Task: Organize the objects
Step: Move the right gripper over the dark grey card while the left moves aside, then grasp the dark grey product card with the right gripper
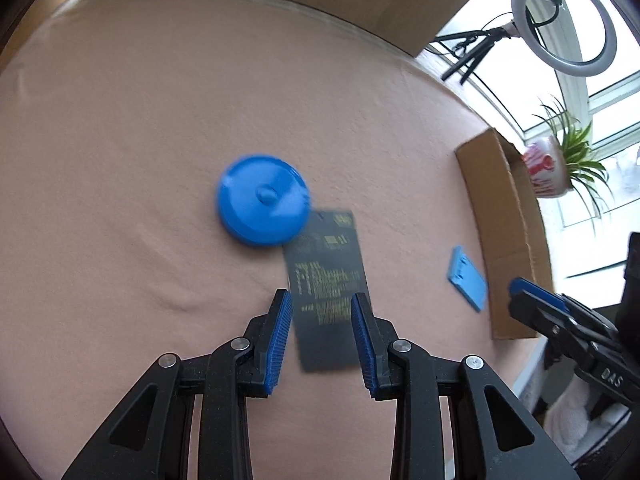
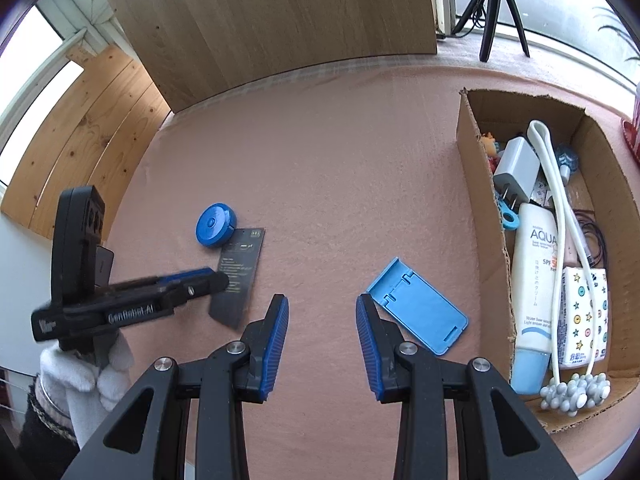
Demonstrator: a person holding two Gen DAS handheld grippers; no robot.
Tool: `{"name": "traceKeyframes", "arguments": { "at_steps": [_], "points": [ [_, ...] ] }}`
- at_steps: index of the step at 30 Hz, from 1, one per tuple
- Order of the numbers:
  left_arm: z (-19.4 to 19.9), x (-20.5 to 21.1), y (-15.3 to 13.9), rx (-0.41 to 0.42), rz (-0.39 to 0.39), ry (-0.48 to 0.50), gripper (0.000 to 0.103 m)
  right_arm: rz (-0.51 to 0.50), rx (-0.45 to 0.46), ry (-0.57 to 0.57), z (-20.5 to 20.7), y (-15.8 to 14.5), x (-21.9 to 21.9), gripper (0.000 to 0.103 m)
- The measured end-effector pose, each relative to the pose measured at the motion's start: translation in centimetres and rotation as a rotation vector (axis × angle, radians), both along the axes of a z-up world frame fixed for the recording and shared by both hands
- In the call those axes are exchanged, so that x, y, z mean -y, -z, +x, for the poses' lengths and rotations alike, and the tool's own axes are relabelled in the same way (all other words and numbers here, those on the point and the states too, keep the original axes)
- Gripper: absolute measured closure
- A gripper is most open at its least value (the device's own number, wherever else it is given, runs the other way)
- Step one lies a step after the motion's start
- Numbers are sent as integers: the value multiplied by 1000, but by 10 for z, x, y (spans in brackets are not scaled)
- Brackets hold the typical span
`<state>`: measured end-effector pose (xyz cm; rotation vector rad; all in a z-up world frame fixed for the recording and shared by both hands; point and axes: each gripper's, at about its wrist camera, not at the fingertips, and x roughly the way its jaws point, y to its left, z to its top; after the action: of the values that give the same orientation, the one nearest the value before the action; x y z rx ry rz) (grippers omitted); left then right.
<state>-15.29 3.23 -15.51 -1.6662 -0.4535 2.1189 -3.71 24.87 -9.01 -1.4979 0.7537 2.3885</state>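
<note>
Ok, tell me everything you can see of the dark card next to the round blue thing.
The dark card is a flat, thin rectangle, dark grey to black, printed with small yellowish text too blurred to read. It lies flat on the pink cloth, one far corner touching or slightly overlapping the round blue case. The left tool is open, its fingers on either side of the card's near half; whether they touch it is unclear.

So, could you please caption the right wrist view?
Open right gripper hovers beside blue stand, near the filled cardboard box.
</note>
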Motion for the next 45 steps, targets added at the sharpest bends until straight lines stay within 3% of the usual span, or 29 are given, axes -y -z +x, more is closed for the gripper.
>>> {"name": "traceKeyframes", "arguments": {
  "at_steps": [4, 8, 14, 17, 19, 22, 32, 39, 42, 45],
  "points": [
    [12, -14, -1, 12, 47, 44, 70, -11, 3, -9, -7, 5, -2, 71],
    [17, -23, -5, -17, 14, 51, 70, -29, 8, -48, -22, 10, -2, 69],
    [34, 14, -24, -39, 14, -11, 70, -33, 40, -202, -62, 19, 14, 67],
    [41, 33, -32, -46, 27, -60, 70, 25, 82, -285, -83, 25, 31, 66],
    [48, 45, -36, -50, 35, -86, 70, 75, 122, -343, -99, 33, 43, 59],
    [58, 59, -38, -50, 47, -112, 70, 105, 162, -364, -112, 43, 48, 57],
    [78, 81, -36, -42, 86, -164, 69, 102, 223, -420, -125, 57, 64, 52],
    [82, 86, -35, -37, 99, -186, 69, 201, 284, -502, -129, 61, 88, 42],
    [83, 87, -35, -38, 97, -191, 69, 268, 310, -543, -130, 61, 99, 42],
    [86, 87, -37, -40, 97, -191, 69, 262, 318, -548, -130, 61, 99, 43]
  ]
}}
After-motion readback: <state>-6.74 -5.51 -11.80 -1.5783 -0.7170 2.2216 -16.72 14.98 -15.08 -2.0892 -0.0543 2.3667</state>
